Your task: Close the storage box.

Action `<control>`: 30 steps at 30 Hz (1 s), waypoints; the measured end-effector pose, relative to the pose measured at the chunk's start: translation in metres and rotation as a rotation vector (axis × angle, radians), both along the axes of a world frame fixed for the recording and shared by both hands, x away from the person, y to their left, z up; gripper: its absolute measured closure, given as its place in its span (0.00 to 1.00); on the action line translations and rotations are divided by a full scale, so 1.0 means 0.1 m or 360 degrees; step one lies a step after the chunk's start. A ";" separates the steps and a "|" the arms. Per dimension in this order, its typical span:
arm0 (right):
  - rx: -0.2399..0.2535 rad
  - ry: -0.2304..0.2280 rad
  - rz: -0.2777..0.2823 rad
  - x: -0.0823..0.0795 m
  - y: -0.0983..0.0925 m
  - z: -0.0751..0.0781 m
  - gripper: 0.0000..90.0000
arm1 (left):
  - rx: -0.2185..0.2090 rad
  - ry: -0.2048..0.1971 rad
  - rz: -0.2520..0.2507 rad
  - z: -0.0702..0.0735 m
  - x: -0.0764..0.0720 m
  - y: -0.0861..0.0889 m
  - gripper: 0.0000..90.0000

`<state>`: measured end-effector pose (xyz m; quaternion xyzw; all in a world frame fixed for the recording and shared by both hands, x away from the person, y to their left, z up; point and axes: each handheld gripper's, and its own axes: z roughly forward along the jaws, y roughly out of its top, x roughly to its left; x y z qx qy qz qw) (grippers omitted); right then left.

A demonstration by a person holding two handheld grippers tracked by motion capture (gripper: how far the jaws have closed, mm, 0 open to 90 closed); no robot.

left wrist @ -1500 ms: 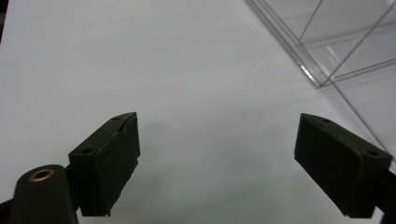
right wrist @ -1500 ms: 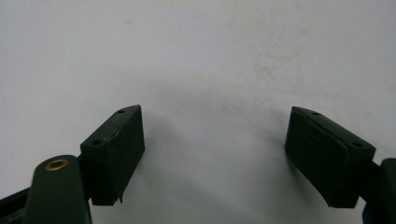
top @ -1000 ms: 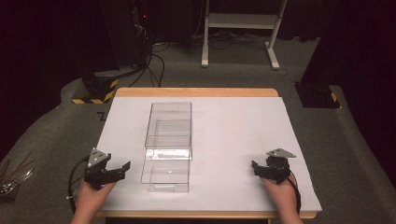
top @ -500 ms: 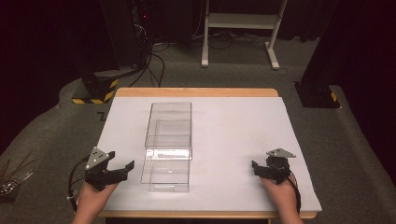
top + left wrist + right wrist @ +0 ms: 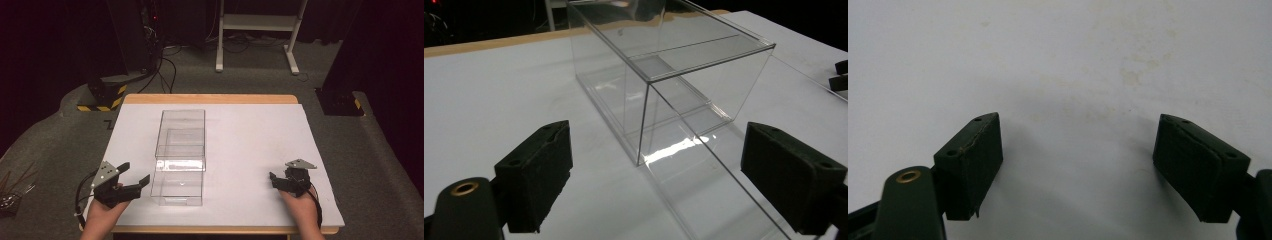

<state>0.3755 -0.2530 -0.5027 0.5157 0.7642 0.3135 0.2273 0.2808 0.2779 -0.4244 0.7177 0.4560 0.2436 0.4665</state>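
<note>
Clear plastic box [image 5: 180,155]: one, on table [image 5: 260,145]. Two tools: left tool [image 5: 134,179] just been opening, empty; right tool [image 5: 274,180] spread, empty.

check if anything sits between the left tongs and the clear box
Nothing visible does. The left tongs hang open just left of the clear box, their jaws having just been opening with nothing between them. Bare white table lies in the gap, and the box's near corner faces them directly.

A clear plastic box [image 5: 180,155] sat on the white table, long and see-through, with its top part slid partway back. It lay just to the right of the left gripper [image 5: 131,176], not touching it.
</note>
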 end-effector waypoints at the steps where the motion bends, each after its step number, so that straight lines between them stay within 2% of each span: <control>1: 0.0000 0.0000 0.0000 0.00 0.00 0.00 0.22 | 0.0009 -0.0008 -0.0009 0.01 -0.01 -0.01 0.15; 8: 0.0000 0.0003 0.0000 0.00 0.00 0.00 0.22 | -0.0046 0.0002 -0.0043 0.00 -0.03 -0.07 0.14; 18: 0.0001 0.0000 0.0000 0.00 0.00 0.00 0.22 | -0.0007 0.0004 -0.0068 -0.07 -0.10 -0.17 0.12; 21: 0.0000 0.0000 0.0001 0.00 0.00 0.00 0.22 | -0.0018 0.0004 -0.0094 -0.08 -0.13 -0.18 0.12; 30: 0.0000 0.0003 0.0003 0.00 0.00 0.00 0.22 | -0.0039 0.0035 -0.0103 -0.14 -0.26 -0.20 0.12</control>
